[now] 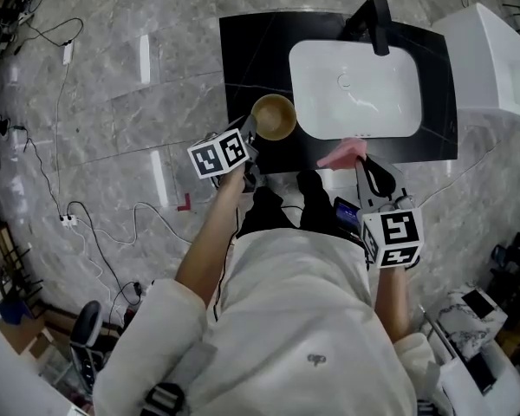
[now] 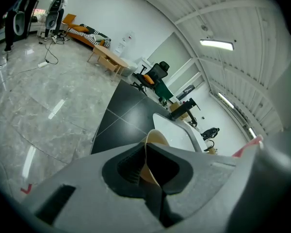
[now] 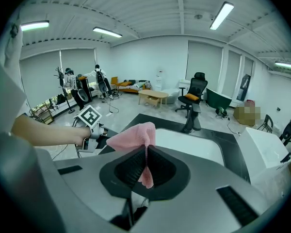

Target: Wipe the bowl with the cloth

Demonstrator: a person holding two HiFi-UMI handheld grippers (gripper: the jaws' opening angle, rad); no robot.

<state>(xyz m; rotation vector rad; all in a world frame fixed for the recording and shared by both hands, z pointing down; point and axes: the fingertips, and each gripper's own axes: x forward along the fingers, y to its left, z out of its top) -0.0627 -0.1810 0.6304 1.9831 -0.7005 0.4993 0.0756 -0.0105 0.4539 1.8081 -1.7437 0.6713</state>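
Observation:
A tan bowl hangs over the left part of the black countertop, just left of the sink. My left gripper is shut on its near rim; in the left gripper view the thin rim of the bowl runs between the closed jaws of the left gripper. My right gripper is shut on a pink cloth at the counter's front edge, right of the bowl and apart from it. In the right gripper view the cloth bunches above the right gripper, with the left gripper beyond it.
A white sink with a black faucet is set into the counter. A white unit stands to its right. Cables trail over the marble floor on the left. Office chairs and a low table stand far back.

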